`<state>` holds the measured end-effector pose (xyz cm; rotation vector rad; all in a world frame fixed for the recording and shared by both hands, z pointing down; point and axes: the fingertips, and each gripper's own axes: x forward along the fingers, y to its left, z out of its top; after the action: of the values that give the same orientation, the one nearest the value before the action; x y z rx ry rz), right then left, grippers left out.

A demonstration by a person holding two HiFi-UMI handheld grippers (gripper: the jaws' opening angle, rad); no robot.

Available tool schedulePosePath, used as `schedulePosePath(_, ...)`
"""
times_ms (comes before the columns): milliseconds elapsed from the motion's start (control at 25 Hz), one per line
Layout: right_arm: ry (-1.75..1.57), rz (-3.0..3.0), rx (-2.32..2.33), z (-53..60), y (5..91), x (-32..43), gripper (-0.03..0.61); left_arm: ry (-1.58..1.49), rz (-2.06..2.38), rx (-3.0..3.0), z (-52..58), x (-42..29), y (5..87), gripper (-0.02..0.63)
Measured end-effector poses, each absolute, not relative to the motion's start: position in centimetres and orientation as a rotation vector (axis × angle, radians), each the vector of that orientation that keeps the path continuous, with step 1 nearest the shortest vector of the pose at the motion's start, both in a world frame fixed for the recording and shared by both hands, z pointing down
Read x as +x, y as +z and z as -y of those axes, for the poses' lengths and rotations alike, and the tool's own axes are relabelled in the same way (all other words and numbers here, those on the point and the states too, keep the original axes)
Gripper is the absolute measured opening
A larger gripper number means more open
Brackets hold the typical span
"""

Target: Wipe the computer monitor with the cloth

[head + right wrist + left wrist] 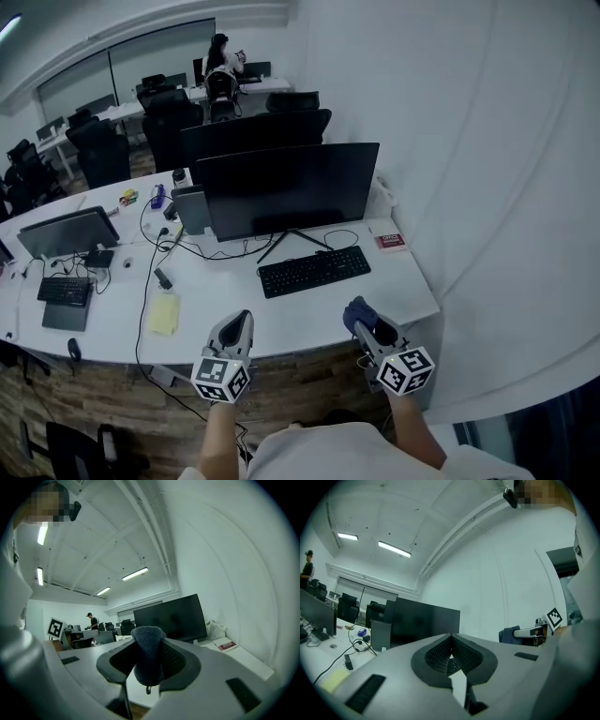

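Cloth (148, 660) was a fuzzy dark blue wad, pinched tight in the right gripper (364, 323) over the near desk (281, 314) edge. Left gripper (241, 322) had its jaws together, empty. Past the keyboard (314, 271), the monitor (286, 187) stood upright, screen plain black.

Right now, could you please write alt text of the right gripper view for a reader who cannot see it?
The right gripper has its tongs shut on a dark blue cloth, pointed toward a dark computer monitor on a white desk. A red book lies right of the monitor, and a person stands far back at the left.
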<state>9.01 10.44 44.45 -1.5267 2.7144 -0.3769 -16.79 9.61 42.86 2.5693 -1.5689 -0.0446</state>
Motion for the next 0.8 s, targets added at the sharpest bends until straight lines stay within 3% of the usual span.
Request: schedulePosePath(800,-0.397,-2.682,-1.576,-4.1,45.8,12.4,0.135,-0.05,1.529,2.581,-4.0,-14.0,44.0,0.005)
